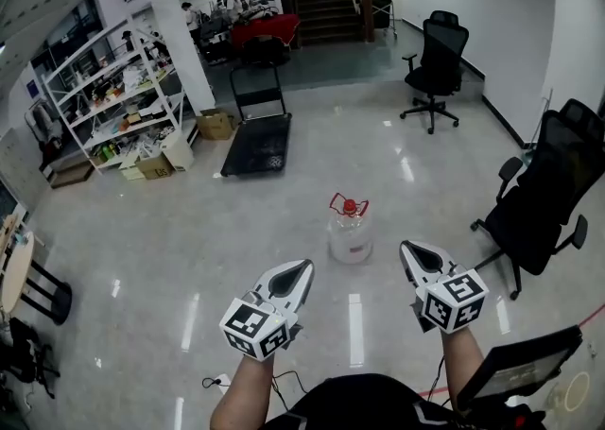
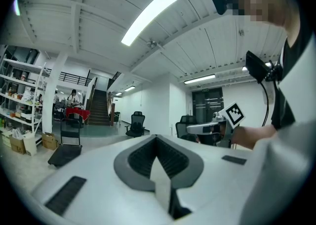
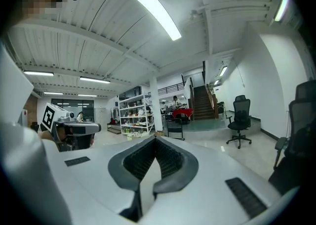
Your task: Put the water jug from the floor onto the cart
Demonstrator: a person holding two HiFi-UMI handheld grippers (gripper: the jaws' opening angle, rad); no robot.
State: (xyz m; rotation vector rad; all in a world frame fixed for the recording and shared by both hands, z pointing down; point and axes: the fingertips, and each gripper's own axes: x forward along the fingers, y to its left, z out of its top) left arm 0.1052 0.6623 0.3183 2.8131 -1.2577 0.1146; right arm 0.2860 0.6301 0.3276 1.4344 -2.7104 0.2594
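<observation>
A clear water jug (image 1: 349,232) with a red cap and red carry handle stands upright on the glossy floor, just ahead of and between both grippers. My left gripper (image 1: 304,267) is shut and empty, held level to the jug's near left. My right gripper (image 1: 406,248) is shut and empty to its near right. A black flat cart (image 1: 257,143) with an upright push handle stands farther off, beyond the jug to the left; it also shows in the left gripper view as the cart (image 2: 64,153). In each gripper view the jaws (image 2: 157,140) (image 3: 156,142) meet with nothing between them.
A black office chair (image 1: 541,197) stands close on the right, another chair (image 1: 435,64) farther back. White shelves (image 1: 113,102) and cardboard boxes (image 1: 216,124) line the left. A white pillar (image 1: 180,22) rises beside the cart. People stand at a red-covered table (image 1: 263,29) near the stairs.
</observation>
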